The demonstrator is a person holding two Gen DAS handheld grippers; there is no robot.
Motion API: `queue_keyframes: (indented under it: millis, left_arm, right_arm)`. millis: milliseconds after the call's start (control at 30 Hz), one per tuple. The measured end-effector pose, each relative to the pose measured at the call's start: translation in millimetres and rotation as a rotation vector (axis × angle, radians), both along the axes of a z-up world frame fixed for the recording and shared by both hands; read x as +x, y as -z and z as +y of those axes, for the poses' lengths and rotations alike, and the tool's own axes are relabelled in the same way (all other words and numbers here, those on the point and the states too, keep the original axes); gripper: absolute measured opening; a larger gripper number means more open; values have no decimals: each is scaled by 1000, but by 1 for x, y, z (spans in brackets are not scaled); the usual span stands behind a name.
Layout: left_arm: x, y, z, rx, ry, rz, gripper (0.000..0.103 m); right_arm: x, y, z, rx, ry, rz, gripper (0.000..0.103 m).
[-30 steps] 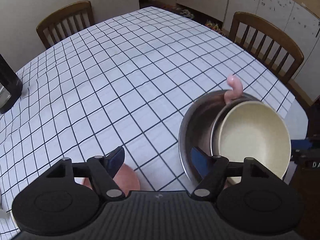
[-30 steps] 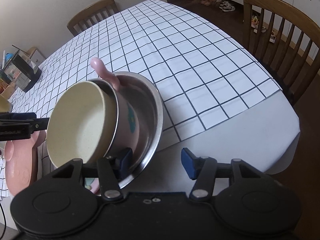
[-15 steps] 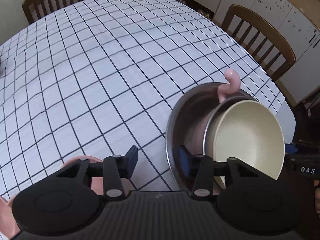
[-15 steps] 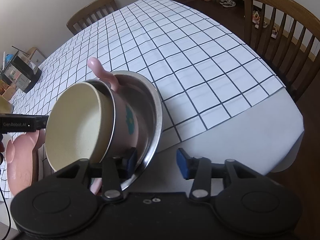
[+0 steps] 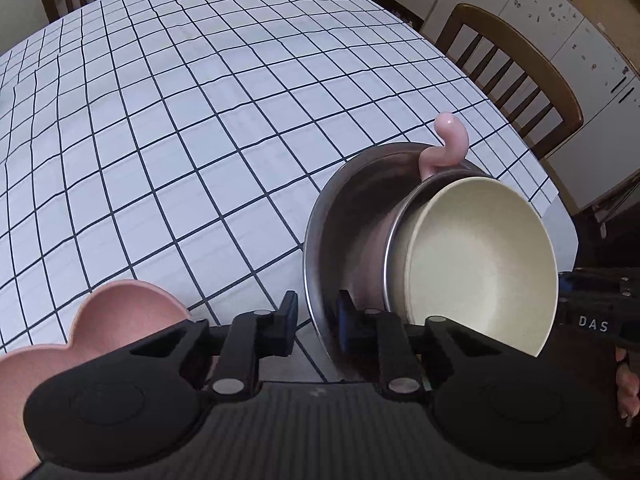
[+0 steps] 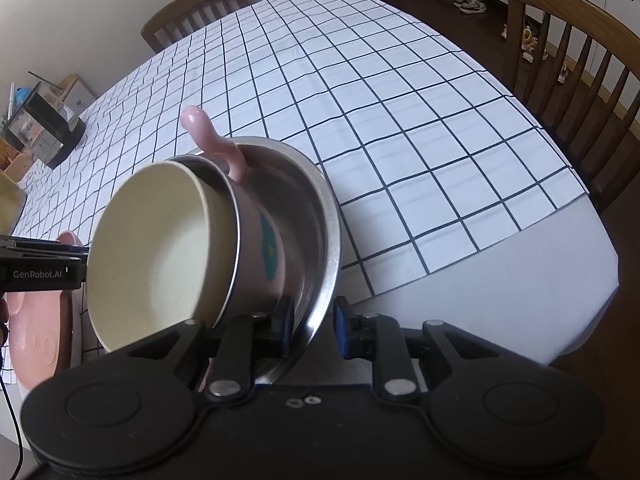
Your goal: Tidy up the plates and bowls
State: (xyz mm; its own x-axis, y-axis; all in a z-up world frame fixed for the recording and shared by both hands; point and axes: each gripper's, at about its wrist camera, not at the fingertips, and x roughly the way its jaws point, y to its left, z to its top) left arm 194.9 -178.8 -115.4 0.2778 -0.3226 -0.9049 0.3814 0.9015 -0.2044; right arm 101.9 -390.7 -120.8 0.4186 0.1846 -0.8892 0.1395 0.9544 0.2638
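A steel bowl stands tilted on its edge at the near corner of the checked table. Nested in it is a pink cup with a curly handle, and a cream bowl sits inside the cup. My left gripper straddles the steel bowl's near rim, jaws closing, with a sliver of cloth still showing beside one pad. My right gripper straddles the same rim from the other side, jaws closing, pads just short of the metal. A pink plate lies to the left.
Wooden chairs stand on the right, and another at the far end. A black box sits far left on the table. The table edge and dark floor are close on the right.
Both pairs of jaws have narrowed around the steel bowl's rim. The left view has tipped downward, bringing more of the pink plate into sight. The bowl stack stays tilted in place.
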Motion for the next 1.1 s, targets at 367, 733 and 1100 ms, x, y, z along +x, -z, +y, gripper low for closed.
queue_keyframes:
  millis: [367,733,1100]
  left_arm:
    - [-9,-6,-1,13,-28,-30,13]
    - [-33,-37,22,-32,-86,-75,13]
    - [-63,-85,76,-31,-198,-159,13]
  right_arm:
    - [1,-2,3,-18,-19,4,16]
    - [-7,-30,10,-14,-71,-47,16]
    - [-5,-73,49,24,-165,-110,16]
